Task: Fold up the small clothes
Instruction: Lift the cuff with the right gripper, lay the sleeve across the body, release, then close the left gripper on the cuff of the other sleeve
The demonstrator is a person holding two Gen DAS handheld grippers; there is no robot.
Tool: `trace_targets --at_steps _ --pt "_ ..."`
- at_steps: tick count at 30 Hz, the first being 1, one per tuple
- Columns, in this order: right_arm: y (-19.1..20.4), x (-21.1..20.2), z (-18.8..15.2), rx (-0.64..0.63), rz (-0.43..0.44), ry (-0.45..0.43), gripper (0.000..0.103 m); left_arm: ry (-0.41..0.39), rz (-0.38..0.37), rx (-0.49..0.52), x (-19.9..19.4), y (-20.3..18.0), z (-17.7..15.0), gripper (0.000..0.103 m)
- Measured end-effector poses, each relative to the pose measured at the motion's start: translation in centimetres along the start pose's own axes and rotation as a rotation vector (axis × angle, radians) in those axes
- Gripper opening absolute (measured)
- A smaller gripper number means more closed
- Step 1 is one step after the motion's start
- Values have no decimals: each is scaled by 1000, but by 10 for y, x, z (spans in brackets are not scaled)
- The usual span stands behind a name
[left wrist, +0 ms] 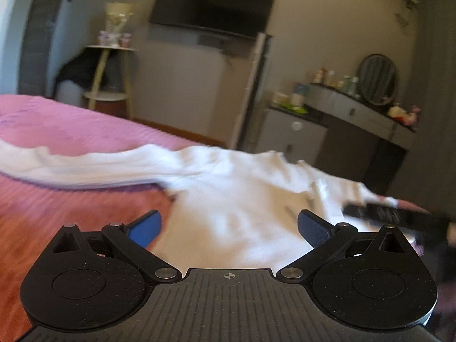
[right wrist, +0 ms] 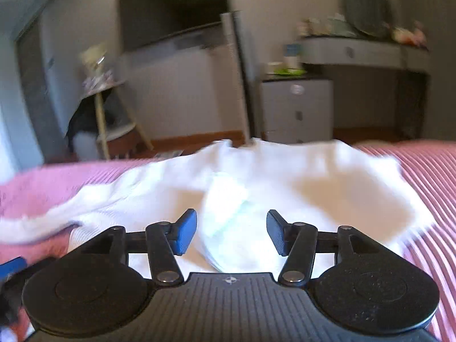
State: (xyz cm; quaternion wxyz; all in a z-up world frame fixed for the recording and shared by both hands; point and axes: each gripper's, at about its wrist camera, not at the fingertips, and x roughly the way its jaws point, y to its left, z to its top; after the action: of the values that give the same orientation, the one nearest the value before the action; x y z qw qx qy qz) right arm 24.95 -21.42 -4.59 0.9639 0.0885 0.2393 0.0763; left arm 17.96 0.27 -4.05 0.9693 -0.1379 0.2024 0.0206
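Note:
A white long-sleeved top (left wrist: 228, 188) lies on the pink bedspread (left wrist: 57, 131), one sleeve stretched out to the left. My left gripper (left wrist: 229, 226) is open just above its near hem, holding nothing. In the right wrist view the same white top (right wrist: 285, 182) lies rumpled, with a folded-over part near the middle. My right gripper (right wrist: 231, 232) is open over it, holding nothing. The right gripper also shows at the right edge of the left wrist view (left wrist: 393, 216), low over the top's other sleeve. Both views are blurred.
The pink bedspread (right wrist: 427, 176) ends at the far edge behind the top. Beyond it stand a wall TV (left wrist: 213, 0), a round side table (left wrist: 109, 48), a small grey cabinet (right wrist: 296, 108) and a vanity desk with a round mirror (left wrist: 377, 79).

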Motion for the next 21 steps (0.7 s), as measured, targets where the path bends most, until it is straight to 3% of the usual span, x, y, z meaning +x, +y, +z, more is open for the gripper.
trace_targets --at_steps 5,8,11,12,13,14,15,17,18,19,21 --pt "-54 -33 -30 178 -108 -9 54 7 -120 50 22 -29 16 103" --pt "-71 -30 -33 207 -102 -3 54 50 -167 88 51 -61 25 103" --pt "-80 -23 -32 210 -68 -40 54 159 -183 74 87 -85 29 102" --pt "-85 -22 -33 202 -55 -45 54 203 -182 78 99 -91 30 92" --pt "-90 -19 -33 207 -50 -46 54 234 -176 91 108 -97 29 66" --pt "-97 -17 -33 226 -49 -46 54 268 -167 115 117 -102 28 55" --pt "-100 -10 -31 259 -44 -44 54 298 -158 135 126 -105 25 49" --pt "-106 -2 -30 316 -21 -42 54 386 -115 158 145 -106 19 49" --pt "-107 2 -27 323 -10 -40 54 424 -87 159 154 -104 15 37" --pt "-107 3 -28 319 -7 -40 54 436 -74 152 156 -101 12 17" --pt "-107 3 -28 320 5 -42 54 430 -76 114 160 -92 14 14"
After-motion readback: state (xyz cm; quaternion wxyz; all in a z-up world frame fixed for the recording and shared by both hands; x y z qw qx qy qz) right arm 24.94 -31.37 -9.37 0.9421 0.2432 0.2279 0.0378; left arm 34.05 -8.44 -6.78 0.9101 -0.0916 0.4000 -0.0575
